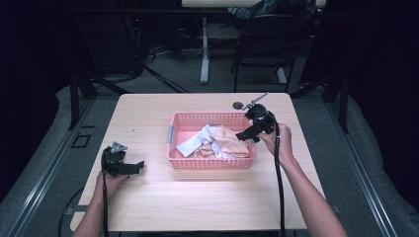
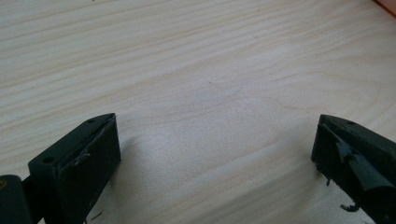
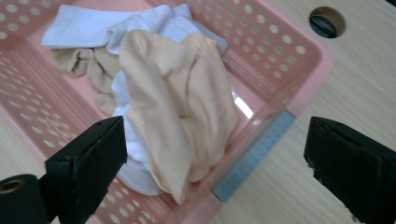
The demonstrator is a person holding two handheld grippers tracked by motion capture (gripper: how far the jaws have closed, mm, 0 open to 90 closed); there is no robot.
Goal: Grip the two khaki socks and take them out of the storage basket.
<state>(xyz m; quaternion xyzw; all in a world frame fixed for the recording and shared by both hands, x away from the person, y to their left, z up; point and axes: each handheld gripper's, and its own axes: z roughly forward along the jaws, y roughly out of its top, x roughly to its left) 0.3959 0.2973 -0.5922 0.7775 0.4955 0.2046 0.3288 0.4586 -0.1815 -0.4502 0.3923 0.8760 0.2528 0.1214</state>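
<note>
- Right hand-held gripper (image 1: pixel 243 134) hovers released over the right end of the pink basket (image 1: pixel 179 118), which sits mid-worktop (image 1: pixel 148 202); its jaws straddle the peach cloth (image 3: pixel 187 107) (no contact I can see).
- Left hand-held gripper (image 1: pixel 140 166) is released too, low over bare wood, well apart from the basket.
- My worry: closing now could snag the basket rim or drag the white cloth (image 3: pixel 79 25) along.
- Open room lies left and in front of the basket; a cable hole (image 3: pixel 327 21) sits just beyond it.

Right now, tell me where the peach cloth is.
The peach cloth lies in the pink basket mid-table in the high view, on its right side, beside the white cloth, below the right gripper.
</note>
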